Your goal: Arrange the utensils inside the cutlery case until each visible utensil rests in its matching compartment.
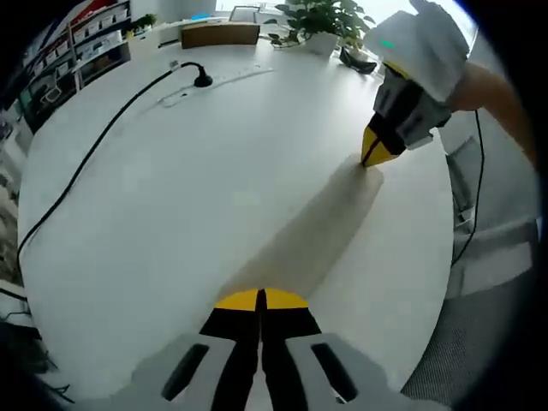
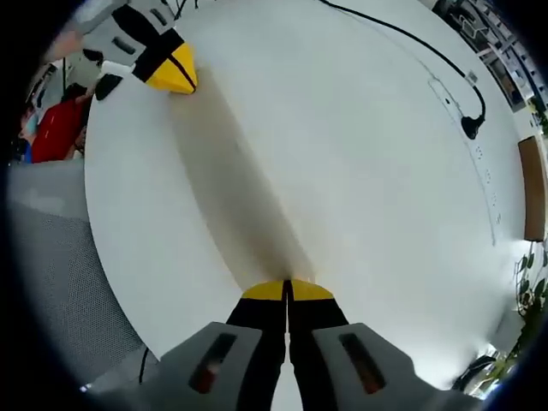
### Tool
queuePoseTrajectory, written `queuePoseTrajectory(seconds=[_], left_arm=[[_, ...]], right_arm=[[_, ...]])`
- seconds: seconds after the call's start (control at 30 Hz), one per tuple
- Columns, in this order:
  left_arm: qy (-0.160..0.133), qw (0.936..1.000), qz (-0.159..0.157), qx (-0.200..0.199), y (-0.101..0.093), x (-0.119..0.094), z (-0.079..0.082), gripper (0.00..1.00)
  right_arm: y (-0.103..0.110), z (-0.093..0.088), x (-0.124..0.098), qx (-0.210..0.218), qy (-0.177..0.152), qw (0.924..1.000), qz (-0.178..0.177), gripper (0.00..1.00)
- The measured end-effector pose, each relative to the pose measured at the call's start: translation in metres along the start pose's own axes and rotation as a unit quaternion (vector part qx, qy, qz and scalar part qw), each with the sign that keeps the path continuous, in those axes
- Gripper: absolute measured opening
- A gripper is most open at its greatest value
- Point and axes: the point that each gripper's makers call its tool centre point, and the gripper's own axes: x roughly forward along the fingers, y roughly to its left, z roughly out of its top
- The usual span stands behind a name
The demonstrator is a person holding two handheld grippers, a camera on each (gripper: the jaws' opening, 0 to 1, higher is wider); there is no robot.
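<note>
While both pairs of jaws sit pressed together with nothing between them, I'm looking across a bare white desk (image 1: 214, 197), and I can't spot the cutlery case or a single utensil from where I'm holding. So by my reckoning nothing of the sorting is done yet; all of it is left.

My left gripper (image 1: 260, 299) hovers low over the desk near its edge, yellow tips meeting. My right gripper (image 1: 377, 151) shows across from it in the left gripper view, tilted down with its tip close to the desk, near the side edge; whether it touches I can't tell.

A black cable (image 1: 94, 154) runs along the far part of the desk, and a potted plant (image 1: 321, 21) stands at the far edge.
</note>
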Motion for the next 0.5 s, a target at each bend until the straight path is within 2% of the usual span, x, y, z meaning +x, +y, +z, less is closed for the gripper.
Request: queuePoseTrajectory(seconds=[0.1, 0.2, 0.23, 0.27, 0.3, 0.33, 0.37, 0.4, 0.43, 0.47, 0.5], left_arm=[[0.010, 0.9999, 0.006, -0.003, 0.002, 0.001, 0.001, 0.00], [0.001, 0.9965, -0.008, -0.083, 0.003, 0.000, 0.001, 0.00], [0.000, 0.9981, -0.006, -0.061, 0.003, -0.001, -0.001, 0.00], [-0.022, 0.9995, 0.001, 0.024, 0.001, -0.001, 0.002, 0.00], [-0.033, 0.9976, 0.002, 0.061, -0.002, -0.003, 0.000, 0.00], [-0.025, 0.9970, -0.017, 0.071, -0.010, -0.004, -0.007, 0.00], [-0.022, 0.9985, -0.009, 0.050, -0.009, -0.008, -0.012, 0.01], [-0.028, 0.9984, -0.006, 0.049, -0.006, -0.012, -0.013, 0.01], [-0.051, 0.9970, -0.008, 0.058, -0.005, -0.018, -0.009, 0.01], [-0.062, 0.9960, -0.010, 0.064, -0.003, -0.024, -0.006, 0.02], [-0.076, 0.9932, -0.018, 0.087, -0.003, -0.026, -0.003, 0.07]], right_arm=[[0.001, -0.001, -0.001, 0.004, -0.008, 1.0000, -0.001, 0.00], [0.000, -0.002, -0.001, 0.005, -0.025, 0.9996, -0.007, 0.00], [0.002, -0.001, -0.002, 0.016, -0.039, 0.9991, -0.003, 0.00], [0.002, 0.000, -0.002, 0.032, -0.057, 0.9979, 0.005, 0.00], [0.001, 0.000, -0.003, 0.035, -0.071, 0.9968, 0.007, 0.00], [0.001, 0.002, -0.006, 0.047, -0.108, 0.9931, 0.002, 0.00], [-0.005, 0.001, -0.010, 0.044, -0.124, 0.9909, -0.027, 0.00], [-0.007, 0.007, -0.019, -0.007, -0.162, 0.9852, -0.056, 0.00], [-0.004, 0.006, -0.022, -0.039, -0.170, 0.9831, -0.056, 0.00], [0.000, 0.008, -0.024, -0.050, -0.181, 0.9804, -0.059, 0.05], [0.013, 0.013, -0.025, -0.092, -0.201, 0.9745, -0.034, 0.15]])
